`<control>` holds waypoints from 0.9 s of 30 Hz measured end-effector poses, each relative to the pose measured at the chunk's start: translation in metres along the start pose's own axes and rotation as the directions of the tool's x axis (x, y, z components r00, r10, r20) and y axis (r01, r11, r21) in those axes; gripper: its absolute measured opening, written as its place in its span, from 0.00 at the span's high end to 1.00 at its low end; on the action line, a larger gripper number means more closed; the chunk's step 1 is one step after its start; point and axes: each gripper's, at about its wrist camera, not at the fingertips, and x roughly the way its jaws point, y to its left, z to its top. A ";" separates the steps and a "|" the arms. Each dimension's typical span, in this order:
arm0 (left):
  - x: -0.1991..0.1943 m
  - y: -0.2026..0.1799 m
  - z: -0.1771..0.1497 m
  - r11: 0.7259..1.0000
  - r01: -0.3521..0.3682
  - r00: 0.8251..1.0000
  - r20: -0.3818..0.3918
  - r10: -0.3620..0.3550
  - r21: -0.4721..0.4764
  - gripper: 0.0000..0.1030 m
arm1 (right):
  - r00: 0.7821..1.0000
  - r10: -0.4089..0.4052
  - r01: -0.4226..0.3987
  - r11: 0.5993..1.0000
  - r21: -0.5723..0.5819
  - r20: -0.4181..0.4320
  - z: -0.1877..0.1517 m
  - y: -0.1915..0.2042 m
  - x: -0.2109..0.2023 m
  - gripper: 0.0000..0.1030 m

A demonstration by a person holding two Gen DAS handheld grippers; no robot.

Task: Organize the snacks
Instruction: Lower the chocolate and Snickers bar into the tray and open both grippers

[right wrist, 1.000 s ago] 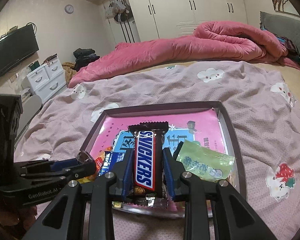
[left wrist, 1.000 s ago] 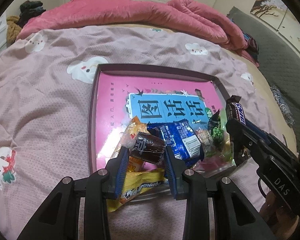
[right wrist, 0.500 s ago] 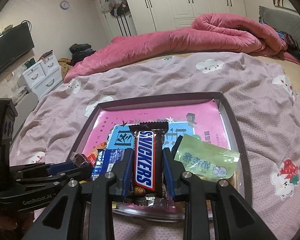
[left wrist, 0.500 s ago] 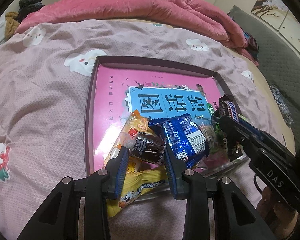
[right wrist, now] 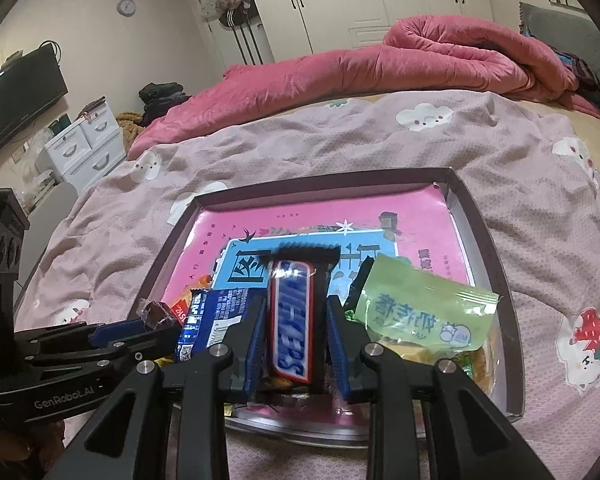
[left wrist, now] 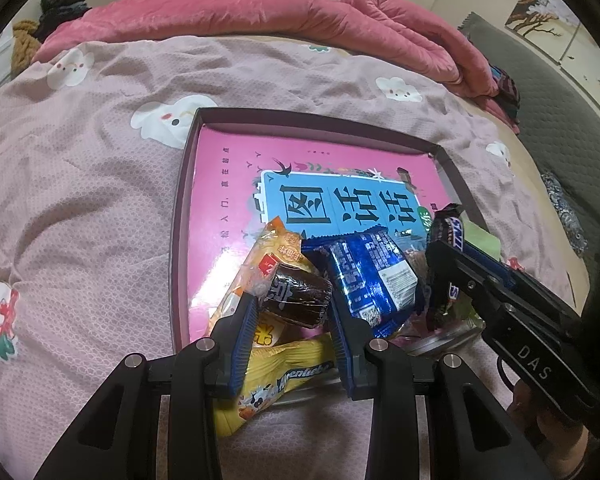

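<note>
Tongs along upright Snickers bar

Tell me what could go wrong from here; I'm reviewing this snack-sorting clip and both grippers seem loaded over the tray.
1. The left gripper pinches a small dark brown wrapped cake only at its fingertips; it could slip out.
2. The right gripper, shut on the brown Snickers bar, sits close to the left one, so they might collide.
3. The yellow candy packet overhangs the dark-rimmed tray and may slide onto the bedspread.
</note>
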 end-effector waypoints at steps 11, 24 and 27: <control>0.001 0.001 0.000 1.000 -0.003 1.000 0.001 0.003 -0.005 0.64 | 1.000 0.023 -0.023 1.000 0.009 0.000 -0.001 0.000 -0.001 0.71; 0.001 0.000 0.000 1.000 -0.005 1.000 0.001 0.005 0.000 0.64 | 1.000 0.020 -0.019 1.000 0.011 -0.011 -0.006 0.001 -0.011 0.71; 0.000 0.001 0.000 1.000 -0.001 1.000 0.002 0.001 -0.005 0.64 | 1.000 0.016 -0.016 1.000 0.014 -0.007 -0.007 0.000 -0.016 0.71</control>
